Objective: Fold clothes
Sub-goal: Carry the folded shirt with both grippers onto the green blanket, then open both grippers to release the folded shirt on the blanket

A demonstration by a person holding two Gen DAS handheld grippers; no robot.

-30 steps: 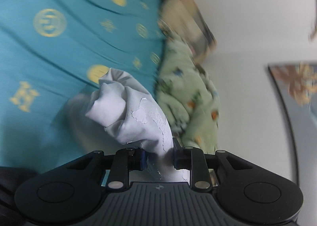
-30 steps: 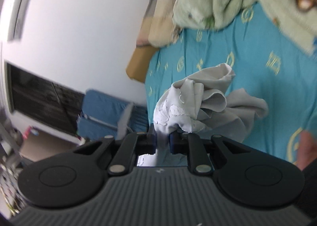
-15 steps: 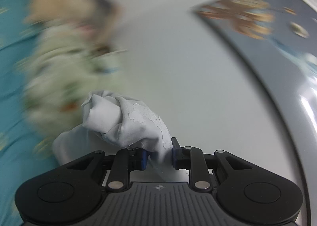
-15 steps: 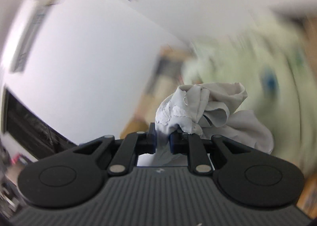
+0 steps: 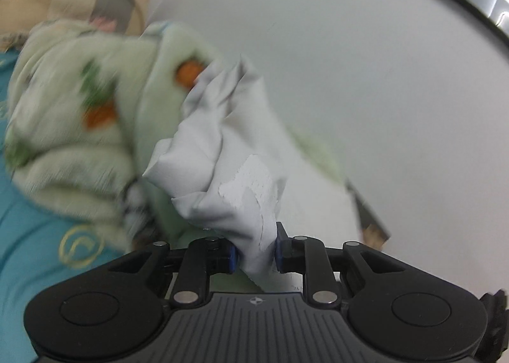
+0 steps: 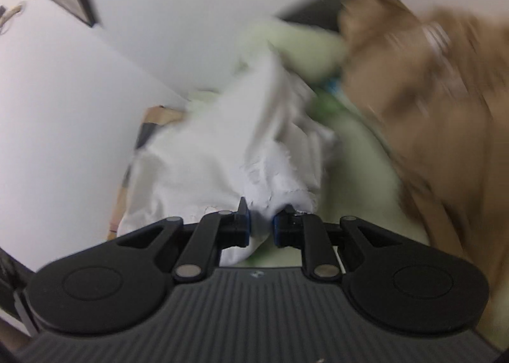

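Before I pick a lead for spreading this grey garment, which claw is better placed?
Neither clearly: left claw and right claw each pinch the grey garment, bunched in both. Slightly left: its view shows open teal sheet.

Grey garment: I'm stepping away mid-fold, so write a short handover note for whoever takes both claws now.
Left claw: shut on the grey garment.
Right claw: shut on the same garment, at another bunched spot.
Garment: crumpled and lifted, in front of the green blanket on the teal sheet; views are motion-blurred.
Done: picked up by both claws.
Left: spread it flat, then make every fold; none shows yet.
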